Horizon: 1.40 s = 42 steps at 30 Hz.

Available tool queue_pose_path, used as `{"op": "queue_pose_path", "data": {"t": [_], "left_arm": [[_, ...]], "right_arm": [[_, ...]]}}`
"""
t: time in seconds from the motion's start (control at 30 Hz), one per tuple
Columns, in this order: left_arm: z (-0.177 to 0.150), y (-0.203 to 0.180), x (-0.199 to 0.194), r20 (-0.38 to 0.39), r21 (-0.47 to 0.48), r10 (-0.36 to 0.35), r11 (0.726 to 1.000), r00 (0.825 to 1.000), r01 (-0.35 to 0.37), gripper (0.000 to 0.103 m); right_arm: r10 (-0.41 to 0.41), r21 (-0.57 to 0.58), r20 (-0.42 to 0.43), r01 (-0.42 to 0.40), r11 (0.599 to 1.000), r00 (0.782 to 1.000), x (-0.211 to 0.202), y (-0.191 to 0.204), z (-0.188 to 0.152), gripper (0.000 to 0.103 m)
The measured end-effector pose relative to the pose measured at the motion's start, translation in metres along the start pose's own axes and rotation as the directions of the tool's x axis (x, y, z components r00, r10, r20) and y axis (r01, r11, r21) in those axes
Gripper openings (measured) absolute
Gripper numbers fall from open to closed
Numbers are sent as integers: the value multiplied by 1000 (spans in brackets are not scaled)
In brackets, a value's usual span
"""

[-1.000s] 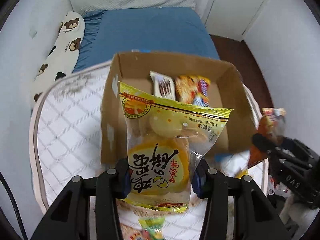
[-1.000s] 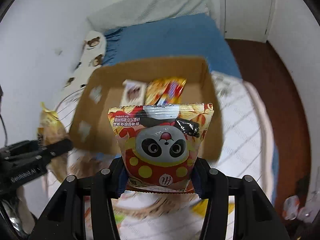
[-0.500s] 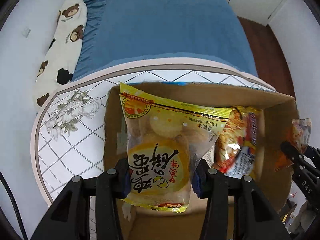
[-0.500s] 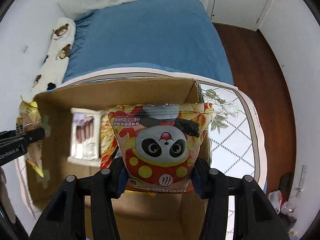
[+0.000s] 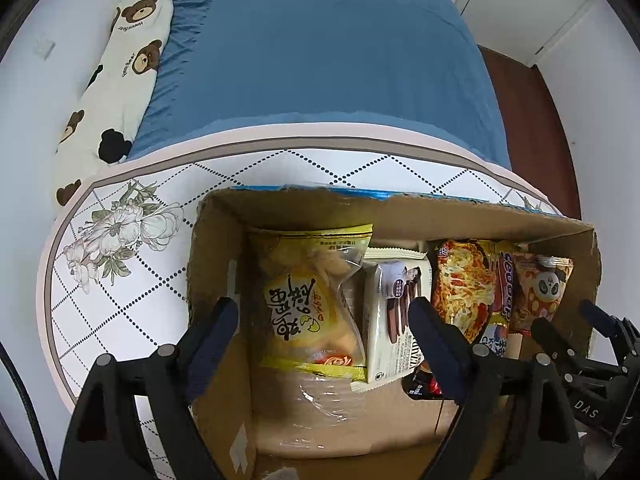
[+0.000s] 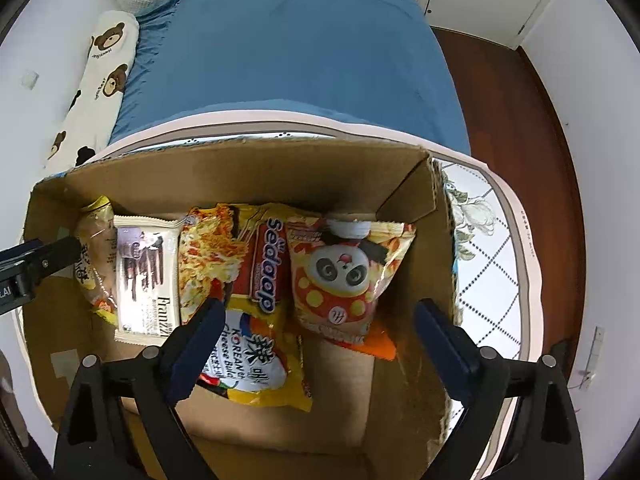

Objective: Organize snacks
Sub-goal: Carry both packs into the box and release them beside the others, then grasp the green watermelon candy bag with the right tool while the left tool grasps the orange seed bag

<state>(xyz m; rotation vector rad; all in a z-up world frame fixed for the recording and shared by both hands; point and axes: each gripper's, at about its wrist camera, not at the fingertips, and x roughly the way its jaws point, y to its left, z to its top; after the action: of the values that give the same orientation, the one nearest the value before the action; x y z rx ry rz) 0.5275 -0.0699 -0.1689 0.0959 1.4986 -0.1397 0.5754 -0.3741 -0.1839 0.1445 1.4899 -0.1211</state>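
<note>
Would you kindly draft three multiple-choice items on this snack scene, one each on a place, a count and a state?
1. Where does the panda packet lie?
A. On the blue bed
B. In the cardboard box, at its right end in the right wrist view
C. On the tablecloth outside the box

2. How many snack packets show inside the box?
A. Two
B. Four
C. Six

3. How does the left claw stand over the yellow cake packet?
A. Open, pads clear of it
B. Clamped on it
C. Out of view

Answers:
1 B: it rests beside the box's right wall.
2 B: cake, white biscuit packet, noodle packet, panda.
3 A: the jaws have just been opening and the packet lies loose below.
</note>
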Motion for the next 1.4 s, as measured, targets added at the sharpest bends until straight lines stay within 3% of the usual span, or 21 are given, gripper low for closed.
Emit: {"op": "queue_pose_path", "data": {"t": [0.67, 0.9, 1.13, 1.4], "left_arm": [[-96, -6, -50, 174, 48, 3, 999, 985, -12, 87], [-138, -15, -101, 321, 64, 3, 998, 947, -25, 87], [-184, -21, -149, 446, 65, -13, 998, 895, -18, 87], [-225, -22, -178, 496, 56, -44, 998, 867, 19, 87]], "right_arm": [[21, -10, 163, -19, 1000, 986, -60, 13, -81, 97], [22, -45, 267, -11, 999, 963, -104, 16, -118, 97], [27, -69, 378, -1, 998, 925, -154, 23, -163, 97], [52, -74, 456, -20, 997, 888, -198, 25, -210, 97]]}}
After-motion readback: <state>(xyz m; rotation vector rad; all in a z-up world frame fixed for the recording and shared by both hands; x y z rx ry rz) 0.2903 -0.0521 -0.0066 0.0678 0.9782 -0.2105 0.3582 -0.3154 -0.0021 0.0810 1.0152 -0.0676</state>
